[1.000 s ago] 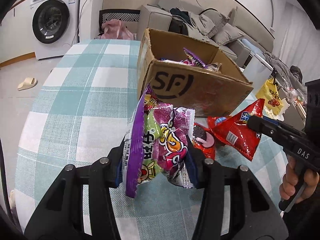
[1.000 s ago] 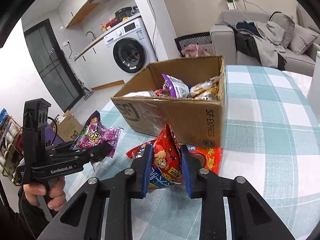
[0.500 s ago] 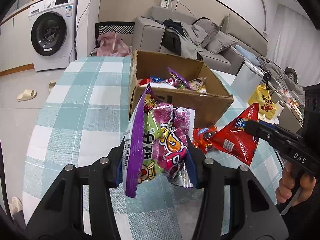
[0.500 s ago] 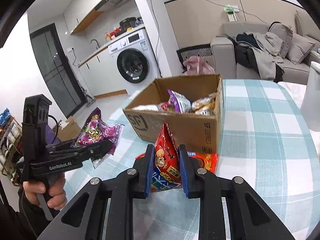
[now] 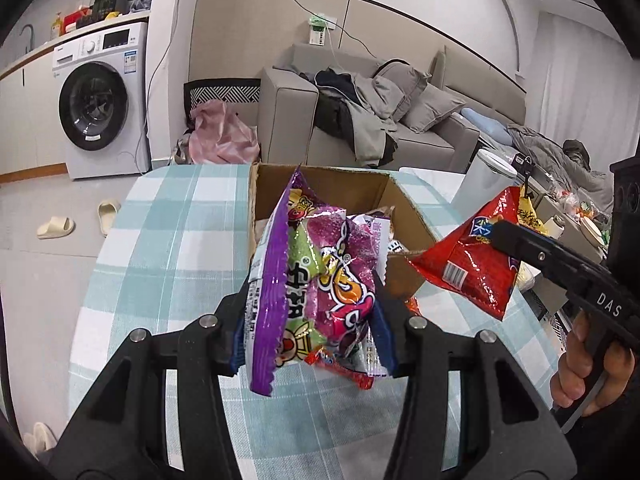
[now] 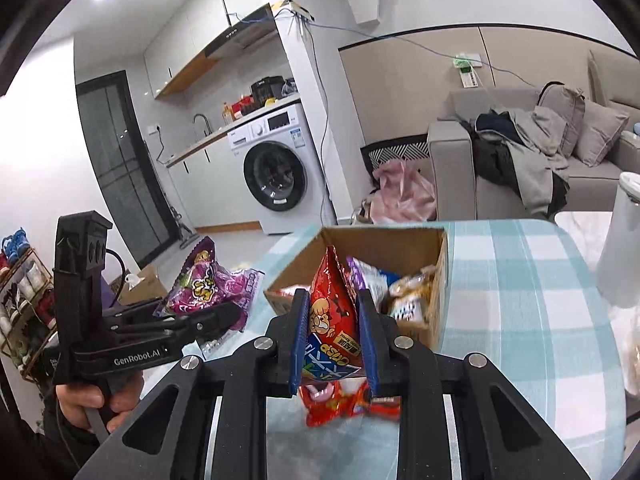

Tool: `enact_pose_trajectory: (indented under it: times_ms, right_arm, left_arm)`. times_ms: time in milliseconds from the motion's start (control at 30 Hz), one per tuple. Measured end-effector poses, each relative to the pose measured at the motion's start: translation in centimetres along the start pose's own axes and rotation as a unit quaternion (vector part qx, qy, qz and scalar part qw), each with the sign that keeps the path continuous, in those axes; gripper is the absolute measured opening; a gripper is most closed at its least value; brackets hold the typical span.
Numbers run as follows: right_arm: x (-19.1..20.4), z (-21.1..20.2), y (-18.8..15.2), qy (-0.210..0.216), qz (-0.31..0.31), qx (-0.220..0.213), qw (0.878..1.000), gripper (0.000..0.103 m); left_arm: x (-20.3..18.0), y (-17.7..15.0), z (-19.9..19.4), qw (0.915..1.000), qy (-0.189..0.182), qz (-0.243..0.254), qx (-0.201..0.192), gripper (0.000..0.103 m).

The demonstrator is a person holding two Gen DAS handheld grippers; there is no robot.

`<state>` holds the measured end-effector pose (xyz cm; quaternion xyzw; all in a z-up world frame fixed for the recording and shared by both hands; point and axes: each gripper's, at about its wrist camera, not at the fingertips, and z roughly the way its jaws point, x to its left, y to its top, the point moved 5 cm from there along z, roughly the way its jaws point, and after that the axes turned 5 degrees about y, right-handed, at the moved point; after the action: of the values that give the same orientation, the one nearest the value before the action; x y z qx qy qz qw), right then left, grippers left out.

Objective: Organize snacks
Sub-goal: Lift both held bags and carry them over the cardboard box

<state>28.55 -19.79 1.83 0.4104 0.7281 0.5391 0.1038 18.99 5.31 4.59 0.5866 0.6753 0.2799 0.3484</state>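
My left gripper [image 5: 314, 320] is shut on a purple snack bag [image 5: 320, 280] and holds it in the air in front of the open cardboard box [image 5: 276, 184]. My right gripper [image 6: 334, 344] is shut on a red snack bag [image 6: 332, 320], also lifted before the box [image 6: 438, 276]. The box holds several snack packets [image 6: 404, 288]. Each gripper shows in the other's view: the right one with the red bag [image 5: 468, 264], the left one with the purple bag [image 6: 212, 288]. Another red packet [image 6: 344, 400] lies on the table below my right gripper.
The table has a teal checked cloth [image 5: 168, 248]. A white cylinder container [image 6: 620, 240] stands at the table's right edge. A sofa [image 5: 360, 120] and a washing machine [image 5: 100, 104] are beyond the table.
Both grippers have risen with their bags and now look down into the box from higher up. The red packet left on the table has dropped lower in view.
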Motion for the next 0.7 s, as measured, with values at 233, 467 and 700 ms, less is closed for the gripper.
enact_pose_trajectory:
  times_ms: [233,467,700]
  right_arm:
    - [-0.2,0.1,1.6,-0.001,0.008,-0.018,1.000,0.023]
    - [-0.8,0.4,2.9,-0.010,0.018,-0.031,0.999,0.023]
    - [-1.6,1.3,3.5,-0.023,0.033,-0.036,0.999,0.023]
  left_arm:
    - [-0.9,1.8,0.1,1.0000,0.003,0.006,-0.007,0.046]
    - [-1.0,3.1,0.9,0.9999,0.005,0.007,-0.012,0.046]
    - [-1.2,4.2,2.1,0.9999,0.003,0.005,-0.009,0.046]
